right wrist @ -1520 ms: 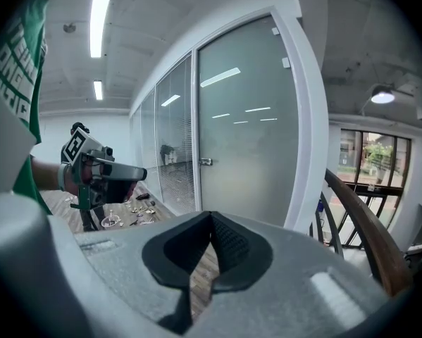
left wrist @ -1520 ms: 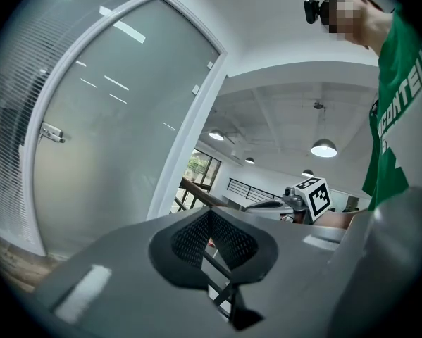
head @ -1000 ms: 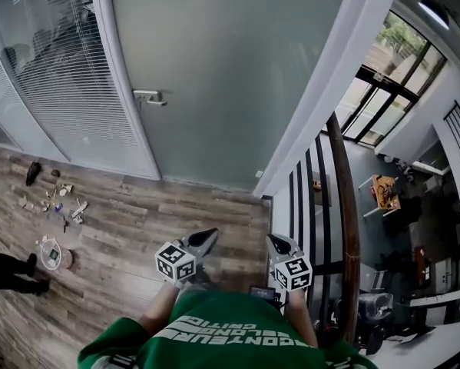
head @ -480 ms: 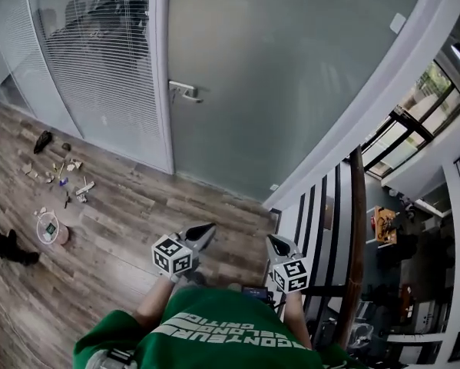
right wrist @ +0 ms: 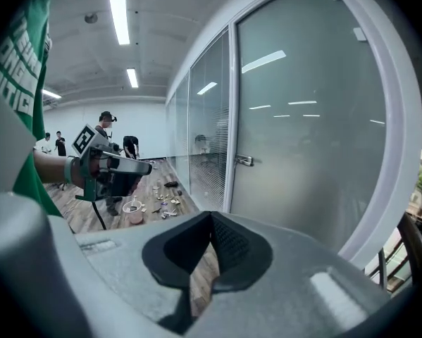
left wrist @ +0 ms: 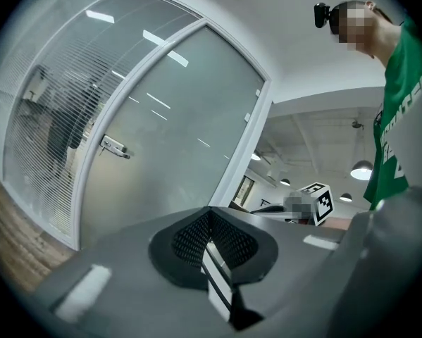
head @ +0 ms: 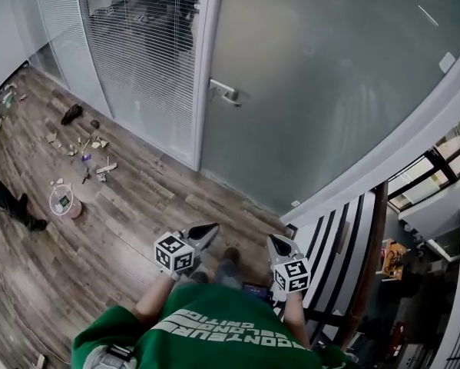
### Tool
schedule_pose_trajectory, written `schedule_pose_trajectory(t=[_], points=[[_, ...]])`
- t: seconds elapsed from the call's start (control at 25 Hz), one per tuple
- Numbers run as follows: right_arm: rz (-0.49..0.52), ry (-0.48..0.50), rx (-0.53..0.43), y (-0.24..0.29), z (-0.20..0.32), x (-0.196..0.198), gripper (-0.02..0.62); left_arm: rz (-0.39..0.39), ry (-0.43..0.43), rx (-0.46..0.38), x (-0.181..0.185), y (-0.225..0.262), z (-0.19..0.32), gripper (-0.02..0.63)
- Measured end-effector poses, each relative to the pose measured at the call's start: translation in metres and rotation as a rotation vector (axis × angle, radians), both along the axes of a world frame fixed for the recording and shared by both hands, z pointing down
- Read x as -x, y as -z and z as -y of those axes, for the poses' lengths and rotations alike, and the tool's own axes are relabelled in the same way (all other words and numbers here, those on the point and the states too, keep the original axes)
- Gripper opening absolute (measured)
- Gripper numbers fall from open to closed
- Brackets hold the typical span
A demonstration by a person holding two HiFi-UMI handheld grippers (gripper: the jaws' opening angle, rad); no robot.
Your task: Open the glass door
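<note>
**Left gripper** (head: 204, 232), **right gripper** (head: 276, 242): held side by side, close to the body. Each pair of jaws is closed tip to tip, with nothing caught between.

**Frosted glass door** (head: 322, 91): shut in its white frame, ahead of both grippers and well apart from them.

**Lever handle** (head: 226, 93): mounted at the door's left edge, ahead and roughly between the lines of the two grippers. It is untouched.

**Blinds-backed glass panel** (head: 141, 48): fixed, beyond the left gripper's outer side.

**Small litter** (head: 85, 151): scattered on the wood-plank floor (head: 145, 206), ahead-left of the left gripper.

**Railing** (head: 365, 252): just outside the right gripper.

**Step in hand (judged):** approach; the handle is not yet reached. One gripper's jaws should be parted before arrival. The lever is best taken near its free end and pressed fully down before the door is moved. The swing direction cannot be told, so a gentle trial is advised.
</note>
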State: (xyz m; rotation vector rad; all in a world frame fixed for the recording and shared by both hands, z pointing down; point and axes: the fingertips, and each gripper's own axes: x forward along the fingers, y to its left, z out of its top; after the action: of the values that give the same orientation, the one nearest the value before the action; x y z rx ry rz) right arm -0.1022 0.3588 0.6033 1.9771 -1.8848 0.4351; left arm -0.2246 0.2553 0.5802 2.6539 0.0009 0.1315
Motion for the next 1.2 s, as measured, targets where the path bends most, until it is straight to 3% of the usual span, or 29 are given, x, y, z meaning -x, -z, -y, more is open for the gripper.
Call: schedule_pose_trajectory(t=[0.4, 0.8, 1.2], points=[[0.009, 0.067, -0.026, 0.009, 0.057, -0.058, -0.008, 0.004, 0.093, -0.030, -0.039, 0.016, 0.049, 0.015], [0.038, 0.103, -0.042, 0.003, 0.099, -0.123, -0.008, 0.034, 0.113, -0.064, -0.099, 0.016, 0.076, 0.017], [0.069, 0.156, -0.053, 0.007, 0.134, -0.158, -0.008, 0.062, 0.162, -0.076, -0.131, 0.024, 0.097, 0.017]])
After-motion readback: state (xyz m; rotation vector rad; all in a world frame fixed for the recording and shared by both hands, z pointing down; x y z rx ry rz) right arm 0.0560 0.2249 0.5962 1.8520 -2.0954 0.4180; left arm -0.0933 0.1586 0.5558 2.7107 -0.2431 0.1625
